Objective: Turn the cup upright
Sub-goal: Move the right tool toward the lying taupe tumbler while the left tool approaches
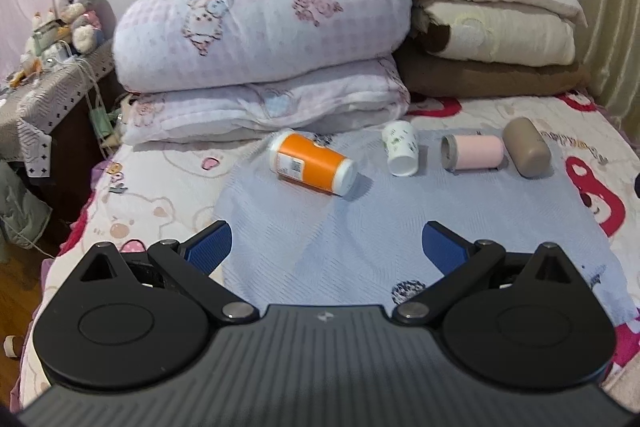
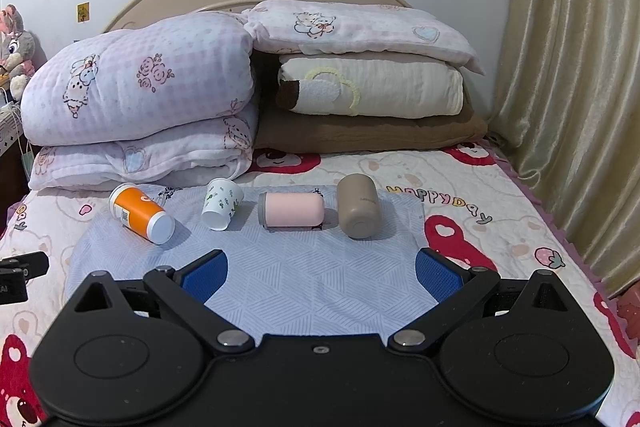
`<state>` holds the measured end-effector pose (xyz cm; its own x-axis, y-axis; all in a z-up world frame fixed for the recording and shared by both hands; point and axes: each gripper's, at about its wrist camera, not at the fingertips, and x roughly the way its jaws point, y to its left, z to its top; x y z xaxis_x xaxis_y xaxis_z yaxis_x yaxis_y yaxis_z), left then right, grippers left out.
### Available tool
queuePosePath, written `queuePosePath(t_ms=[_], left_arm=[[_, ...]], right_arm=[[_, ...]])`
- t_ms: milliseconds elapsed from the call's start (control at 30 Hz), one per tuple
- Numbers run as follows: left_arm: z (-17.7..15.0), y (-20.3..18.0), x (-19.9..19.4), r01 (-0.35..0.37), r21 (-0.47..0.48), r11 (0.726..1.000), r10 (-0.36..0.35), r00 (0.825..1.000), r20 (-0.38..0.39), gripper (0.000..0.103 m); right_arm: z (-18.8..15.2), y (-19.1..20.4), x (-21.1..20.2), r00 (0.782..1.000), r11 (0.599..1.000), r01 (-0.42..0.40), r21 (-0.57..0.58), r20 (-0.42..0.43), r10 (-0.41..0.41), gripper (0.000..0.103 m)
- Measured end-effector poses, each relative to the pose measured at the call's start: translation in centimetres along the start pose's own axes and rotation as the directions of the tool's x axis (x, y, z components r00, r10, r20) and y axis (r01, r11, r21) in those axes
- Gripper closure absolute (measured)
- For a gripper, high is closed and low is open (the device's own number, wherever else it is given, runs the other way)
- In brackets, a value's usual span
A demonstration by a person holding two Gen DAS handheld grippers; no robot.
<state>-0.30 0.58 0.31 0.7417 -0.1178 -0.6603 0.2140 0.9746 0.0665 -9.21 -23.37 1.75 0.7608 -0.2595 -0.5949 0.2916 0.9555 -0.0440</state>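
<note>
Across mid-frame on the bed, four tipped cups; orange cup (image 1: 312,163) likely light, crushable: grip mid-body gently. Both jaws spread.

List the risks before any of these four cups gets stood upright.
1. All four lie on a soft bed under a thin blue cloth; a cup set upright may tip over again.
2. The white paper cup, pink cup and taupe cup lie close together, so an open tool could knock a neighbour.
3. The orange cup lies on its round side and may roll when nudged.
</note>
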Motion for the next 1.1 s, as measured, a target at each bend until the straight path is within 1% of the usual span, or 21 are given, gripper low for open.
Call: queuePosePath(t_ms=[33,67,100,167,233,300,367,400,467,567,667,767,800,867,933,1000,1100], left_arm=[[0.2,-0.1,0.0,0.024,0.010,1.000,-0.024,1.000,-0.008,0.000],[0.5,0.0,-0.1,0.053,0.014,0.999,-0.053,0.999,-0.008,0.000],[0.9,0.2,-0.5,0.074,0.010,0.997,-0.074,0.997,0.003,0.000],[2.1,0.4,-1.5,0.088,0.021,0.996,-0.089,0.995,0.034,0.000],[3.4,0.1,-2.2,0.097,0.046,0.994,-0.099,0.994,0.044,0.000],[4.7,-0.4,-2.4,0.112,0.073,0.991,-0.115,0.992,0.046,0.000],[6.0,-1.5,-2.2,0.135,0.113,0.984,-0.140,0.990,0.036,0.000],[6.6,-2.2,-1.9,0.149,0.130,0.980,-0.153,0.988,0.023,0.000],[7.3,-3.7,-0.8,0.149,0.173,0.974,-0.152,0.988,0.002,0.000],[8.0,-6.3,1.0,0.163,0.250,0.954,-0.164,0.986,-0.017,0.001],[8.6,-8.4,2.6,0.206,0.279,0.938,-0.209,0.978,-0.020,0.004],[8.9,-10.8,3.5,0.244,0.314,0.918,-0.263,0.965,0.018,0.004],[9.1,-11.7,3.9,0.258,0.330,0.908,-0.277,0.961,0.013,0.004],[9.4,-13.1,4.9,0.294,0.336,0.895,-0.303,0.952,-0.027,0.004],[9.9,-14.2,6.4,0.350,0.314,0.883,-0.346,0.935,-0.070,0.004],[10.2,-15.0,7.9,0.386,0.285,0.877,-0.380,0.922,-0.079,0.004],[10.6,-16.5,10.9,0.426,0.253,0.869,-0.420,0.904,-0.078,0.004]], right_arm=[[0.0,-0.1,0.0,1.000,1.000,-0.009,0.000,0.005,0.009,0.001],[-0.1,-0.3,-0.3,0.999,1.000,-0.025,0.004,0.034,0.024,0.001],[-0.1,-0.7,-0.9,0.996,0.999,-0.045,0.014,0.080,0.044,0.001],[0.1,-1.5,-1.9,0.984,0.996,-0.082,0.019,0.160,0.078,0.001],[0.2,-2.4,-2.7,0.965,0.993,-0.117,0.000,0.238,0.114,0.001],[0.3,-3.2,-2.7,0.948,0.989,-0.148,-0.030,0.279,0.150,0.001],[0.6,-3.8,-2.0,0.939,0.983,-0.173,-0.055,0.292,0.181,0.001],[0.7,-4.0,-1.4,0.942,0.980,-0.182,-0.076,0.274,0.196,0.001],[1.0,-4.3,0.2,0.952,0.975,-0.195,-0.106,0.220,0.214,0.001],[1.0,-5.2,2.5,0.961,0.970,-0.218,-0.107,0.151,0.232,0.001],[1.0,-6.1,5.1,0.954,0.956,-0.278,-0.096,0.093,0.286,0.001],[0.7,-7.0,7.8,0.950,0.948,-0.307,-0.088,0.034,0.311,0.001],[0.7,-7.3,8.9,0.949,0.946,-0.312,-0.087,0.019,0.315,0.001],[0.7,-7.6,10.5,0.947,0.944,-0.319,-0.082,0.004,0.320,0.001],[0.7,-7.9,12.0,0.941,0.938,-0.337,-0.077,0.003,0.339,0.002],[0.7,-8.3,13.3,0.934,0.932,-0.356,-0.067,0.007,0.357,0.002],[0.7,-8.4,15.3,0.930,0.929,-0.361,-0.079,0.040,0.365,0.004]])
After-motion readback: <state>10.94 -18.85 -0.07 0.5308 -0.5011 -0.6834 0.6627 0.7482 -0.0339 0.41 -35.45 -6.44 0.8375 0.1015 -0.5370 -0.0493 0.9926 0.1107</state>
